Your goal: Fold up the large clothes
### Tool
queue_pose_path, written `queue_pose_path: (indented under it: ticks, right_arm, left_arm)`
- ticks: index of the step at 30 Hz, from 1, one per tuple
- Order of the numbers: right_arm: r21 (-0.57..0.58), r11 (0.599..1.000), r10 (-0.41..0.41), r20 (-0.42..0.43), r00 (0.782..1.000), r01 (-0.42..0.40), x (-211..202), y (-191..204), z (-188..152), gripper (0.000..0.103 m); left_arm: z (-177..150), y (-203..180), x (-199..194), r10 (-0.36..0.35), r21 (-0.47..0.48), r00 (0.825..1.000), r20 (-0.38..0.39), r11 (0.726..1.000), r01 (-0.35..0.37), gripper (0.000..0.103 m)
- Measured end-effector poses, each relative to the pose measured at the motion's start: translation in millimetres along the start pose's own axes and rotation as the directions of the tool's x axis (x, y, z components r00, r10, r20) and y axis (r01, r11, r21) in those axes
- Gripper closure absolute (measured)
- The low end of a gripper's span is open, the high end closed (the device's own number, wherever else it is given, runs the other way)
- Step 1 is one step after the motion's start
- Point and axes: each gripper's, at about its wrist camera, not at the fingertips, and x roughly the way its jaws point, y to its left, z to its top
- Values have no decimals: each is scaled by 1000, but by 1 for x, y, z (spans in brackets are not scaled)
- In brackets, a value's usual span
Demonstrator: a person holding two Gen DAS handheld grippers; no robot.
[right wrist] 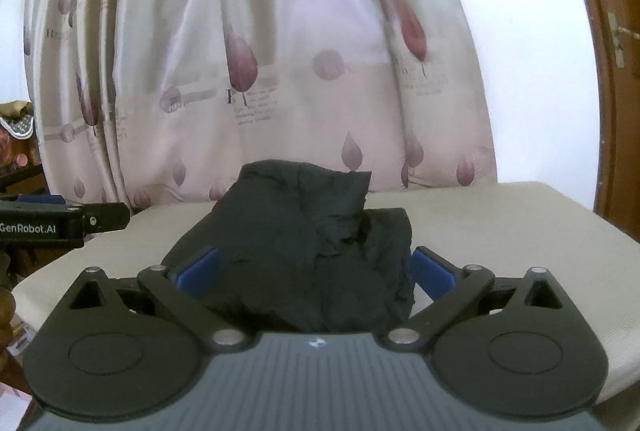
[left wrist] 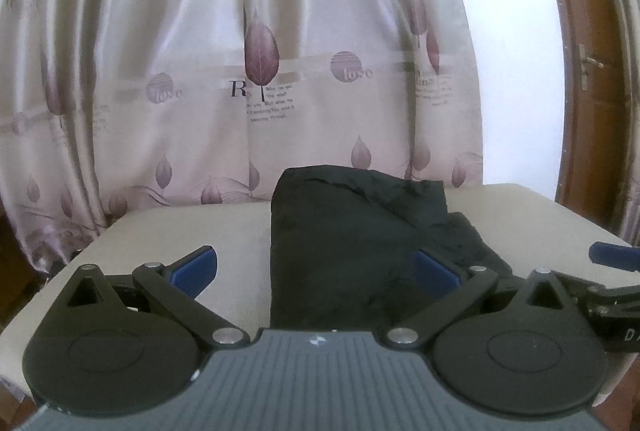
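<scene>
Left wrist view is taken first: the black garment (left wrist: 352,247) is seen lying on the beige cushion (left wrist: 160,231), already folded into a compact bundle. Its long axis runs away from the camera, toward the patterned curtain (left wrist: 240,51) behind the cushion. Relative to the garment, the left gripper (left wrist: 316,269) is placed at the near end and is shifted toward the garment's left edge, so that one blue pad (left wrist: 434,267) is seen over the cloth and the other pad is seen over bare cushion. The jaws are spread wide and nothing is held between them.

From the right wrist view, the garment (right wrist: 304,243) is seen directly ahead of the right gripper (right wrist: 316,269), and its near end fills the space between the two blue pads (right wrist: 200,271). These jaws are also fully spread; the cloth is not pressed by them, so nothing is gripped. The right side of the garment looks more crumpled and loose than the left side.

It is judged that the fold is nearly finished. The right gripper is the one better centred on the garment, so any last tidying of the loose right part is probably easier from that side. The door (left wrist: 592,71) is seen to the right of the garment, well apart.
</scene>
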Motion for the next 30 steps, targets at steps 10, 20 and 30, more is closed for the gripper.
queue_pose_path:
  ticks: [10, 20, 30]
  right_arm:
    - [-3, 1000, 2, -11, 1000, -2, -2, 3, 0, 0]
    - [-8, 1000, -7, -28, 1000, 7, -1, 6, -1, 0]
    - [-15, 1000, -24, -37, 999, 24, 2, 5, -2, 0]
  left_arm:
    - [-3, -1, 1, -8, -2, 1000, -26, 1000, 8, 0]
    - [-6, -3, 4, -8, -3, 999, -39, 1000, 8, 0]
    - [-10, -5, 11, -28, -14, 997, -69, 1000, 27, 0]
